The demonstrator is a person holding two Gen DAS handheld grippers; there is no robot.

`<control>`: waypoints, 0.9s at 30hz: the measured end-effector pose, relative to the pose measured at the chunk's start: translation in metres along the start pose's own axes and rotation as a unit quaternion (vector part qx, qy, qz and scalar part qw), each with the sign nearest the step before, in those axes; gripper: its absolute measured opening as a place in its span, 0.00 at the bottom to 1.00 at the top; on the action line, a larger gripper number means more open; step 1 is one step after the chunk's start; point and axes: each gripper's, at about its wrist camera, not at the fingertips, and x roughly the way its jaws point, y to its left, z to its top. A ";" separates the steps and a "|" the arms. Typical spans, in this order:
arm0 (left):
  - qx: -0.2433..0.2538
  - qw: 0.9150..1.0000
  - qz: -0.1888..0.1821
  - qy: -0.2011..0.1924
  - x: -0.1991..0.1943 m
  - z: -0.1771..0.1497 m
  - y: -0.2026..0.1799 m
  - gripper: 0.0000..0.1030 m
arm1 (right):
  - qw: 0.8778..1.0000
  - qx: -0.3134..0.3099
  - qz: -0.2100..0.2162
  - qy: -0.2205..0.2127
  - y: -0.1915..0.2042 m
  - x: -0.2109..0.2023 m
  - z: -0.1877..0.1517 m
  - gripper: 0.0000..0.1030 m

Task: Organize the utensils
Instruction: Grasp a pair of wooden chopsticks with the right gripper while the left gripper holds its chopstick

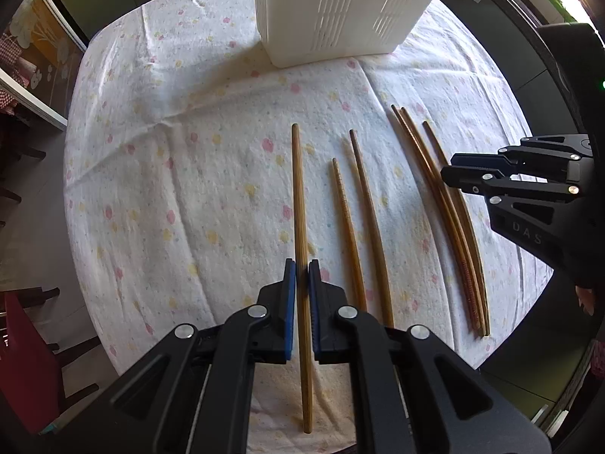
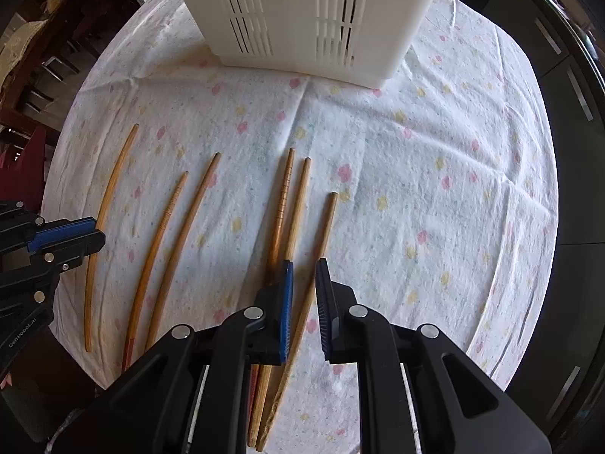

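Several wooden chopsticks lie side by side on a flowered tablecloth (image 1: 181, 174). My left gripper (image 1: 302, 265) straddles the leftmost chopstick (image 1: 300, 208), its blue pads close on either side with a small gap showing. Two more chopsticks (image 1: 359, 204) lie just right of it, then a group of three (image 1: 446, 204). My right gripper (image 2: 304, 265) is open over the rightmost chopstick (image 2: 321, 242), which passes between its pads untouched. A white slotted utensil holder (image 1: 340, 7) stands at the table's far side; it also shows in the right wrist view (image 2: 302, 19).
The round table's edge curves close on all sides. A red chair (image 1: 26, 359) stands at the lower left. Dark cabinets (image 2: 567, 94) run along the right. The right gripper's body (image 1: 529, 185) hangs over the right-hand chopsticks.
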 end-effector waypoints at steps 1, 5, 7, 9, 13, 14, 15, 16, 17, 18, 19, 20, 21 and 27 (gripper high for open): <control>-0.001 1.000 -0.001 0.000 0.000 0.000 0.001 0.06 | 1.000 -0.003 -0.001 0.000 0.003 0.000 0.002 0.13; 0.001 1.000 -0.003 -0.002 0.005 -0.002 0.002 0.06 | 1.000 -0.001 -0.009 0.007 0.012 0.009 0.011 0.12; 0.002 1.000 -0.005 -0.003 0.004 -0.003 0.003 0.06 | 1.000 0.004 -0.008 0.007 0.011 0.009 0.015 0.10; 0.003 1.000 -0.007 -0.004 0.002 -0.004 0.004 0.06 | 1.000 0.009 0.000 0.009 0.008 0.008 0.016 0.09; 0.003 1.000 -0.008 -0.004 0.001 -0.003 0.004 0.06 | 1.000 0.016 0.005 0.012 -0.002 0.011 0.015 0.08; 0.003 1.000 -0.008 -0.004 0.001 -0.004 0.004 0.06 | 1.000 0.020 0.009 0.013 -0.006 0.011 0.015 0.08; 0.003 1.000 -0.008 -0.003 0.001 -0.004 0.003 0.06 | 1.000 0.023 0.013 0.015 -0.007 0.011 0.016 0.08; 0.003 1.000 -0.009 -0.003 0.002 -0.004 0.003 0.06 | 0.999 0.026 0.021 0.018 -0.008 0.012 0.018 0.08; 0.004 1.000 -0.009 -0.003 0.001 -0.004 0.002 0.06 | 0.999 0.029 0.026 0.022 -0.013 0.013 0.019 0.09; 0.005 1.000 -0.009 -0.003 0.001 -0.004 0.002 0.06 | 0.999 0.031 0.029 0.028 -0.014 0.016 0.021 0.09; 0.007 1.000 -0.009 -0.004 0.001 -0.004 0.001 0.06 | 0.999 0.032 0.030 0.027 -0.015 0.016 0.023 0.10; 0.007 1.000 -0.008 -0.005 0.000 -0.004 0.000 0.06 | 0.999 0.032 0.030 0.030 -0.015 0.017 0.026 0.11; 0.008 1.000 -0.009 -0.007 -0.001 -0.003 -0.001 0.06 | 0.999 0.030 0.029 0.031 -0.015 0.018 0.029 0.11; 0.014 1.000 -0.008 -0.027 -0.009 -0.004 -0.003 0.06 | 0.999 0.038 0.032 0.016 -0.021 0.014 0.024 0.07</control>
